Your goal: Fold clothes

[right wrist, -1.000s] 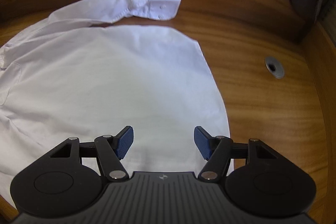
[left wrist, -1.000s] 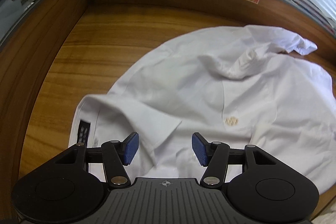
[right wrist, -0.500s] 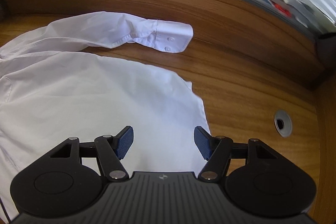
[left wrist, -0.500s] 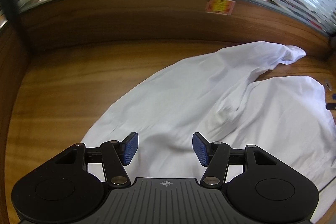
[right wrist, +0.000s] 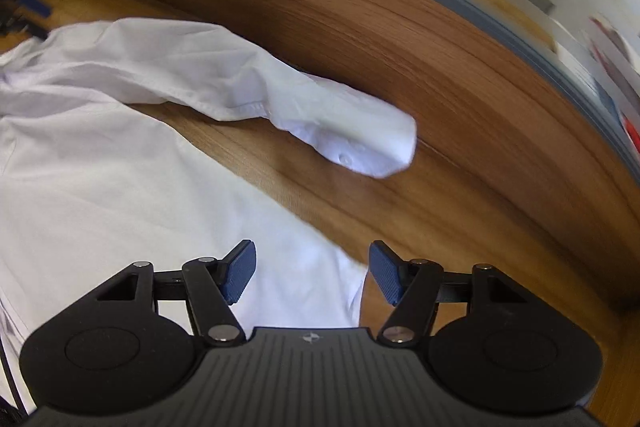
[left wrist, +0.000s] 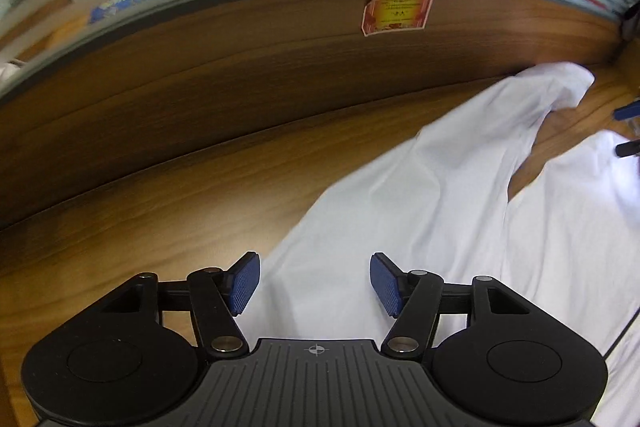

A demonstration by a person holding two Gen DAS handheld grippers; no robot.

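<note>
Wood desk, shirt under both tongs

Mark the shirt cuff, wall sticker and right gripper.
shirt cuff (right wrist: 360, 143), right wrist view, buttoned end.
wall sticker (left wrist: 398, 11), left wrist view, its centre.
right gripper (right wrist: 312, 273), right wrist view, between fingertips.

White shirt on warm brown wood, black tongs with blue pads.

The shirt reads plain white, no print, with faint bluish-grey shading in the creases; its sleeve is the same white right out to the cuff. The surface shows honey-brown wood with darker grain streaks, and the back panel is deeper brown. A sticker glows yellow with a red border. The left tongs and right tongs are matt black, with ribbed dark-blue pads.
</note>
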